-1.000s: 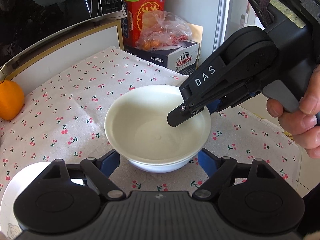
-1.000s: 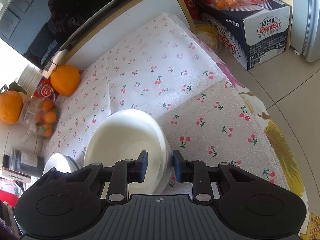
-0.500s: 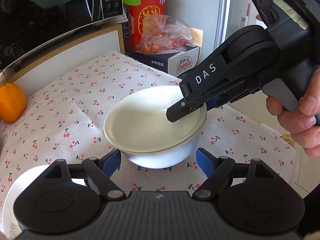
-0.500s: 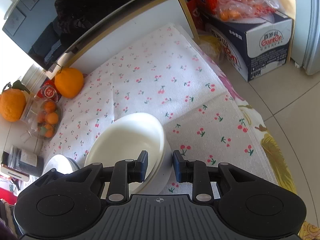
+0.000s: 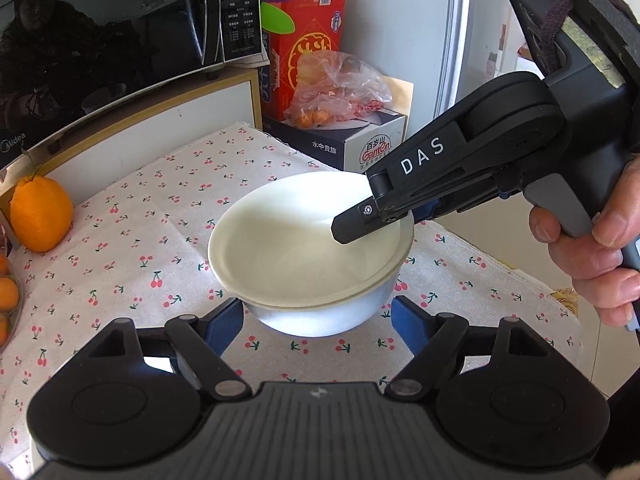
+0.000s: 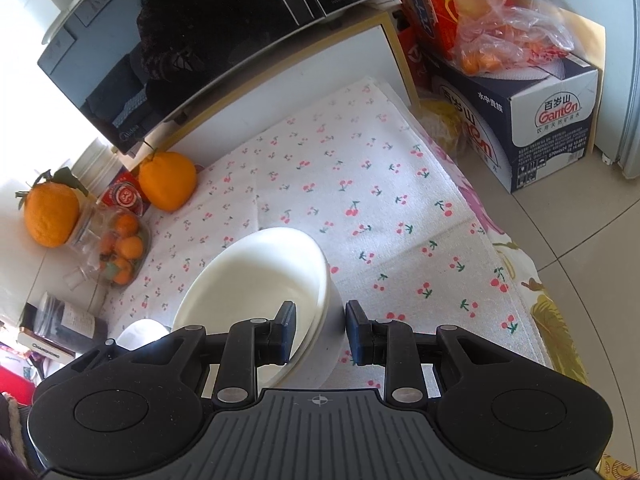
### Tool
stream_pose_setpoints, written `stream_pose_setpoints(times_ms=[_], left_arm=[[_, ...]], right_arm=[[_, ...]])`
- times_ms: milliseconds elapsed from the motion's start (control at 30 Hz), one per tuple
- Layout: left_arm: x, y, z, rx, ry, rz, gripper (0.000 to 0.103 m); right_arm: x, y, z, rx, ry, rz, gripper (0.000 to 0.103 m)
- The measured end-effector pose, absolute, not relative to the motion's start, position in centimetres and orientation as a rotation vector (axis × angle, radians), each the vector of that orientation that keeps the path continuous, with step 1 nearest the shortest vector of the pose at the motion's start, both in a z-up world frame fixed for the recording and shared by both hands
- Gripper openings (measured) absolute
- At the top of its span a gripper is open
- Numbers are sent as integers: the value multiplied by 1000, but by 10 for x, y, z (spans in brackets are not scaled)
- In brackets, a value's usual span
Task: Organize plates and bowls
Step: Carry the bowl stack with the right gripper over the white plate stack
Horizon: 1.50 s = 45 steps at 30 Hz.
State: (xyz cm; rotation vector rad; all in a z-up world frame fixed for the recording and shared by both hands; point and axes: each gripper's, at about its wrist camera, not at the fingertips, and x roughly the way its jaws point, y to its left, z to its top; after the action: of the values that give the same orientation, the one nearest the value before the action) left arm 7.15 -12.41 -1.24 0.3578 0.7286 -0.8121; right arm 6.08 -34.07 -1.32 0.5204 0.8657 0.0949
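Cherry-print cloth (image 5: 120, 240) over worktop. Nearest: left tongs (image 5: 316, 320) spread wide, empty, flanking lower white bowl (image 5: 320, 316). Right tongs (image 6: 320, 332) nearly closed, pinching tilted upper bowl (image 5: 296, 240) by rim. Beyond: orange (image 5: 40, 214), microwave (image 5: 120, 20), Ganten carton (image 5: 360, 148).

My landmark is the lower bowl (image 5: 320, 316), which stands on the tablecloth (image 5: 160, 240). An upper bowl (image 5: 296, 240) sits in it, tilted. My right gripper (image 6: 320, 330) straddles the near rim of the bowls, one finger inside and one outside. My left gripper (image 5: 318, 320) has a finger on either side of the lower bowl, apart from it. Left of the bowl lies an orange (image 5: 40, 216); behind it stands a carton (image 5: 360, 148) with a bag (image 5: 336, 88) on top.
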Motion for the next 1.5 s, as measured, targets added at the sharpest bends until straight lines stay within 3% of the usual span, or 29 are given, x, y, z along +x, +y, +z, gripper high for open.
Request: stream_pose_setpoints(times_ms=[667, 1500], left_arm=[[60, -53, 31, 329, 723, -692, 75], [58, 4, 8, 317, 830, -614, 75]], right_arm=[[47, -270, 27, 484, 759, 304, 26], [53, -184, 0, 279, 847, 388, 26]])
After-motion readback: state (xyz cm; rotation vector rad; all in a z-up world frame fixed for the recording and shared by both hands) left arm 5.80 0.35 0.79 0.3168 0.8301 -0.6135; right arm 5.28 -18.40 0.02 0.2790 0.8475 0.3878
